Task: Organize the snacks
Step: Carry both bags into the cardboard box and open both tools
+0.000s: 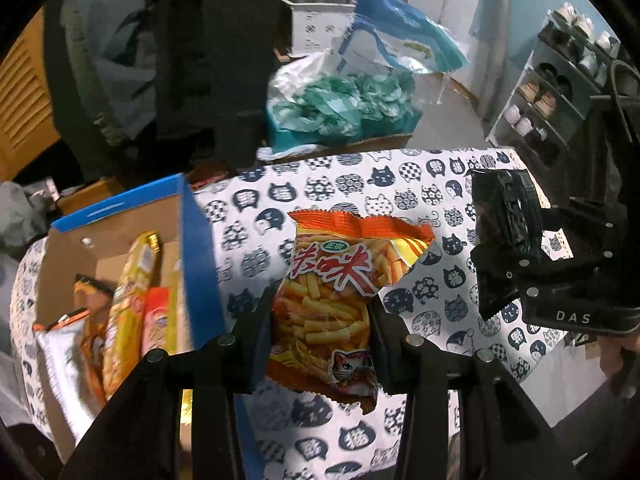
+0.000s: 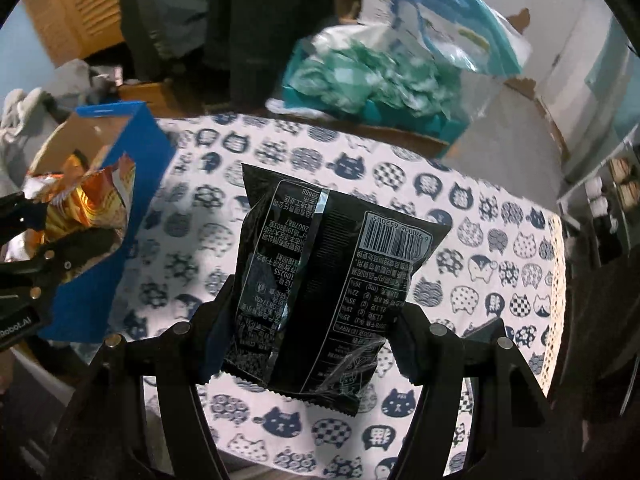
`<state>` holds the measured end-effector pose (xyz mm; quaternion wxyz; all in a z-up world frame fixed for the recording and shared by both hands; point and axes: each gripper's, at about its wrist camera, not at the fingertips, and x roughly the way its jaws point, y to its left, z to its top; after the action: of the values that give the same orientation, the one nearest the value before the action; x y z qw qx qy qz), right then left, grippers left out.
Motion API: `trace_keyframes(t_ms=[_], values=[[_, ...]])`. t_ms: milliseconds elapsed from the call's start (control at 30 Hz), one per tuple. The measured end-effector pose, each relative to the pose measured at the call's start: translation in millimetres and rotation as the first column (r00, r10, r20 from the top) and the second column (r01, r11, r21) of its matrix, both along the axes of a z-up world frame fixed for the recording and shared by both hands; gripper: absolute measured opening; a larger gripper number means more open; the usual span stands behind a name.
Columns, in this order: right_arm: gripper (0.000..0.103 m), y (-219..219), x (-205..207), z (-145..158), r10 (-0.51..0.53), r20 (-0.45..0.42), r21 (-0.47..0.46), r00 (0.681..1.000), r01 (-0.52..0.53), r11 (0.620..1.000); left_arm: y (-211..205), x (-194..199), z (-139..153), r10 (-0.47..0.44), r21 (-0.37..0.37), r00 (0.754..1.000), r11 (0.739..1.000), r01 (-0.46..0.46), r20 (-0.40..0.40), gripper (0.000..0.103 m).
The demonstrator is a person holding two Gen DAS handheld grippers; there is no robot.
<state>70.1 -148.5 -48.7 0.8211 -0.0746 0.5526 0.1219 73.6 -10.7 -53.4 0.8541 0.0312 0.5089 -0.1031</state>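
Left gripper (image 1: 320, 320) clenched on an orange snack bag (image 1: 336, 292), held above the cat-print tablecloth (image 1: 400, 184) just beside the box. Right gripper (image 2: 312, 320) clenched on a black snack bag (image 2: 320, 272), barcode side facing the camera, above the middle of the cloth. Blue cardboard box (image 1: 200, 248) stands open at the cloth's left edge. Contents: a tall yellow packet (image 1: 128, 304), a red packet (image 1: 156, 320), a white packet (image 1: 64, 356) and an orange packet (image 1: 90, 300), upright or leaning, packed close.
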Motion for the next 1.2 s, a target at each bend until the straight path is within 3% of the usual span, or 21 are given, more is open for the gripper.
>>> trace_keyframes(t_ms=[267, 733, 1200], values=[[0.067, 37, -13, 21, 0.081, 0.031, 0.028, 0.996, -0.082, 0.996, 34, -27, 13, 0.05, 0.024, 0.997, 0.998, -0.051, 0.051, 0.042], [0.067, 91, -19, 41, 0.172, 0.048, 0.082, 0.984, -0.175, 0.981, 89, -47, 13, 0.139, -0.021, 0.988, 0.99, -0.138, 0.063, 0.042], [0.067, 160, 4, 35, 0.253, 0.03, 0.11, 0.967, -0.255, 0.961, 167, -46, 11, 0.305, -0.077, 0.951, 0.951, -0.301, 0.05, 0.042]])
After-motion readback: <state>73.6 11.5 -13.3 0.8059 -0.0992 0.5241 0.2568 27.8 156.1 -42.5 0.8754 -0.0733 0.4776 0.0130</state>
